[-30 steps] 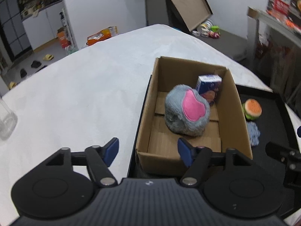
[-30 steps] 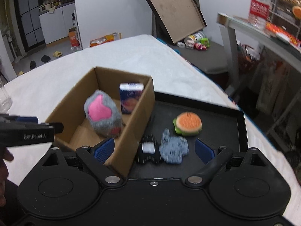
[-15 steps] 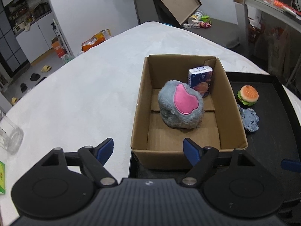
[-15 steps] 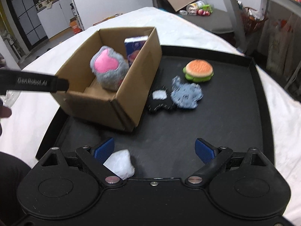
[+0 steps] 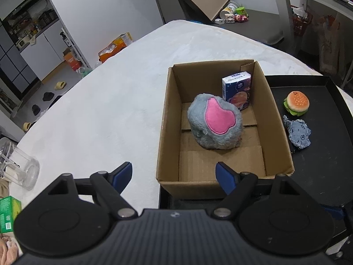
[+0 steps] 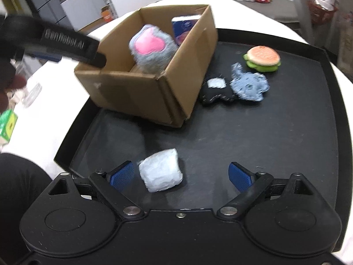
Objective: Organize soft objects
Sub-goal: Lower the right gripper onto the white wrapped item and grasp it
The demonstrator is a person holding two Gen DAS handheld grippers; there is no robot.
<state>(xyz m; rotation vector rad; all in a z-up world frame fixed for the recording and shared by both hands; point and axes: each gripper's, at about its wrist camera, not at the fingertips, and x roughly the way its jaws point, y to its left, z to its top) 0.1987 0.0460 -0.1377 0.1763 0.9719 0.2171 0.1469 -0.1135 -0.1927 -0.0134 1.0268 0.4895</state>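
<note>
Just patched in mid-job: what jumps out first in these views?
The grey and pink plush sits in the cardboard box beside a tissue pack. On the black tray, a burger toy lies right of the box, and a white soft packet sits between the open right gripper's fingers, untouched.

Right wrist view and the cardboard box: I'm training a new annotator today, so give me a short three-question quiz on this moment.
1. True or false: the burger toy lies inside the cardboard box.
2. Which item sits nearest the right gripper? A) grey and pink plush B) white soft pack C) blue denim piece
3. Fill in: the box stands partly on the black ____.

Key:
1. False; it lies on the tray, outside the box.
2. B; it lies between the open fingers, close to the left one, and is not gripped.
3. tray
</note>
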